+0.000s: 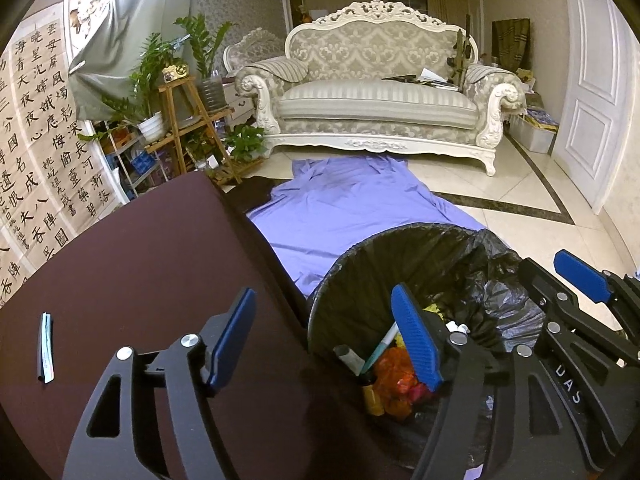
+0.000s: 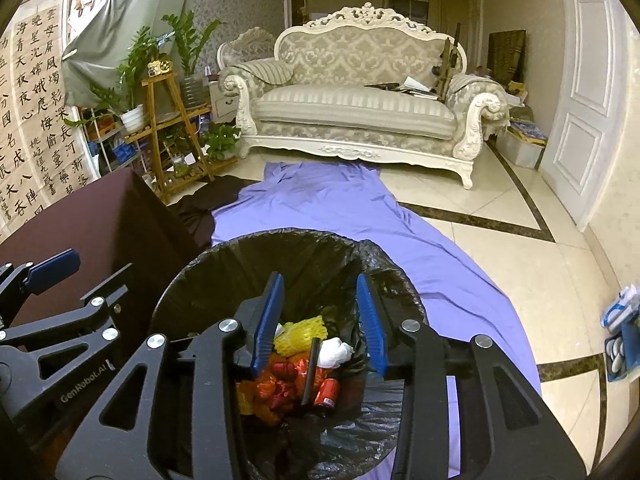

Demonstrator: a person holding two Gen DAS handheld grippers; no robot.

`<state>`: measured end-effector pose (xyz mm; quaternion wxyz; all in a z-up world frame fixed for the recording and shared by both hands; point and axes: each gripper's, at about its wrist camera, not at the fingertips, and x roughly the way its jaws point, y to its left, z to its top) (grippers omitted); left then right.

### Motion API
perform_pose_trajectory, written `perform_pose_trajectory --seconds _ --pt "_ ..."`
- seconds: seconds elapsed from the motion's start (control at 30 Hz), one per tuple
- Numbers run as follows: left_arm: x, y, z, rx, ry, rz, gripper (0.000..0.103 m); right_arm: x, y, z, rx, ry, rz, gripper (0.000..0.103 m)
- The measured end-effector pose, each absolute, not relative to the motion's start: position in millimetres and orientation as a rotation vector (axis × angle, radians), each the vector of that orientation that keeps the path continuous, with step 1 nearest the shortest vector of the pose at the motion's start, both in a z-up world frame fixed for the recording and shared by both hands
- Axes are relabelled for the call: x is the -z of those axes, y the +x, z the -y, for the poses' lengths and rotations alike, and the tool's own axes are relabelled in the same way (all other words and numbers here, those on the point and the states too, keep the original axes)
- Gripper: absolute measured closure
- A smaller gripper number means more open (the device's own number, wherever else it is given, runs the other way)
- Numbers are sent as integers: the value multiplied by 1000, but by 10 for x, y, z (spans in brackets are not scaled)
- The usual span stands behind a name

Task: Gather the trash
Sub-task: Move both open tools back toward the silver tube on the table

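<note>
The trash bin, lined with a black bag, stands on the purple sheet just right of the dark table, with yellow netting, orange wrappers and a red can inside. Both grippers hang over it: the left gripper is spread wide and empty, straddling the near-left rim, while the right gripper is partly spread and empty above the trash.

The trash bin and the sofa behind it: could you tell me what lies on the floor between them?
A purple sheet spreads over the tiles from the trash bin to the sofa; both wrist views show it.
</note>
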<state>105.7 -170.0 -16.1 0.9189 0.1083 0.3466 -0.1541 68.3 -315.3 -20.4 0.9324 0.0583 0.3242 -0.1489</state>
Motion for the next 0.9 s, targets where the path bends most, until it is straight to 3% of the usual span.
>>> perform_pose_trajectory --seconds 0.17,0.47,0.9 --pt "162 1030 1727 323 227 -709 31 192 660 3131 312 116 -659 57" --pt "154 961 1653 314 210 -713 29 148 583 3160 327 134 -661 56" --pt "155 838 814 176 161 -750 29 85 635 2532 177 112 -682 56"
